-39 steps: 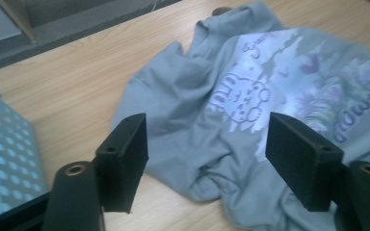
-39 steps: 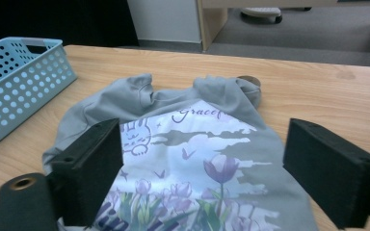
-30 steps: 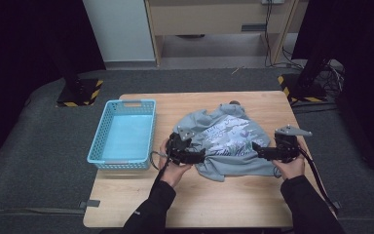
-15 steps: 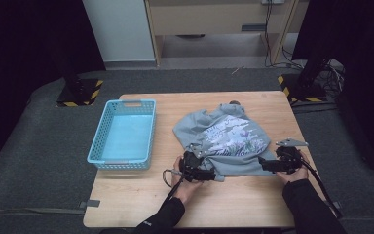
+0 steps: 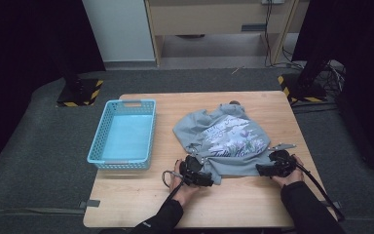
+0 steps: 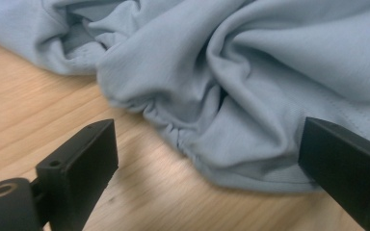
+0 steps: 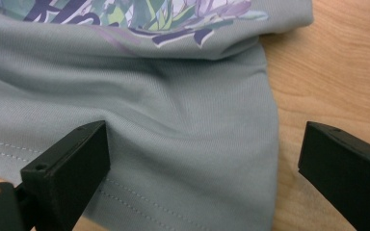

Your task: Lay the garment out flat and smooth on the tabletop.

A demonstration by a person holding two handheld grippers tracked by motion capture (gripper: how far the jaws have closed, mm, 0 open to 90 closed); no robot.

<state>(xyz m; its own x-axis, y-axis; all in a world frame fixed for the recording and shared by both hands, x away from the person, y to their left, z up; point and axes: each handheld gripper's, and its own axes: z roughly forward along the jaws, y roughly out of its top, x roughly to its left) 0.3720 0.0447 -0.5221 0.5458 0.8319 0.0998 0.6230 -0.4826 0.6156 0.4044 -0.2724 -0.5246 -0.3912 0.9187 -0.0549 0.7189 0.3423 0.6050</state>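
I count one grey T-shirt (image 5: 226,142), one blue basket (image 5: 124,135) and my two grippers on one wooden table (image 5: 253,200). The shirt lies rumpled, print side up, at the table's middle, spreading toward 1 o'clock, and the basket sits well apart from it at 9 o'clock with its inside bare. My left gripper (image 5: 198,175) rests at the shirt's near left corner, about 7 o'clock of the cloth; in the left gripper view my jaws stand wide apart around the bunched, gathered hem (image 6: 221,144), with nothing pinched, one jaw over bare wood and the other at the cloth's edge. My right gripper (image 5: 268,168) sits at the near right corner, about 5 o'clock of the cloth; in the right gripper view those jaws are also spread wide, one over the stitched hem (image 7: 139,202) and the other over bare wood beyond the shirt's side edge. The shirt's near edge runs roughly straight between my two hands. There is open wood along the whole near side of the table at 6 o'clock, a strip to the right at 3 o'clock, and a gap between shirt and basket.
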